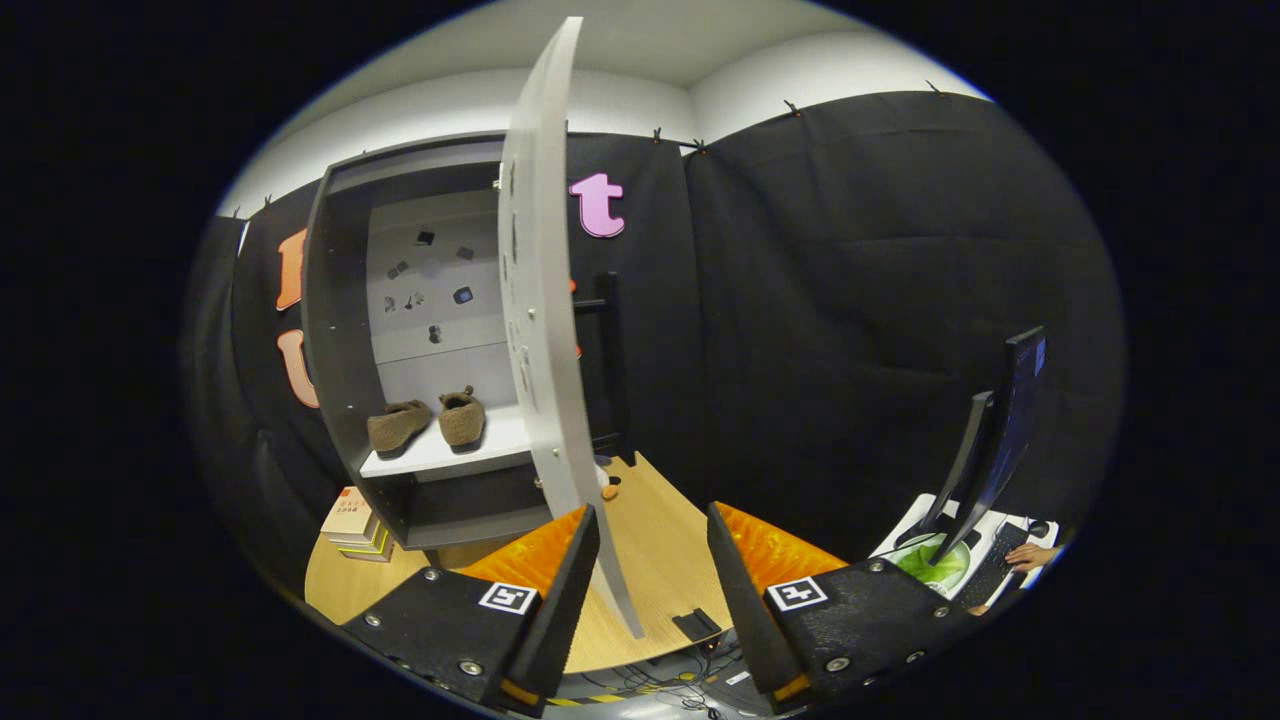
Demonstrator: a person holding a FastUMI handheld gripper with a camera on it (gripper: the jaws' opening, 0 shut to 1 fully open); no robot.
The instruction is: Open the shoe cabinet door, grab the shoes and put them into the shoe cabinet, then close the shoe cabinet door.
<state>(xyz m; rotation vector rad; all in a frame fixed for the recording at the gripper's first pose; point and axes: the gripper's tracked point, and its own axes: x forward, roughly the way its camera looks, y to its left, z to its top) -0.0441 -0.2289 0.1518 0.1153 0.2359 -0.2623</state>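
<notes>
At the left edge of the table (pixel 660 540), a small stack of boxes (pixel 352 522) is seen beside the base of the shoe cabinet (pixel 335 330). The cabinet is standing open, and the two shoes (pixel 428 420) are set side by side on its pale shelf (pixel 440 458), toes turned outward, well beyond the tongs. To the right of the shoes, the cabinet door (pixel 540 300) is swung out edge-on toward the camera, its lower edge lying just ahead of the left finger and reaching down into the gap between the fingers. The tongs (pixel 650 560) are held spread and nothing is gripped. Further right, a monitor (pixel 1000 430) and a keyboard with a person's hand (pixel 1030 556) on it are seen off the table's right edge. The closing of the door is judged to be the step left. If the door is pushed near its hinge or struck at an angle, the finger may slide off the thin edge, or the light cabinet may be shifted on the table. A hard swing could make the door bounce back open.
</notes>
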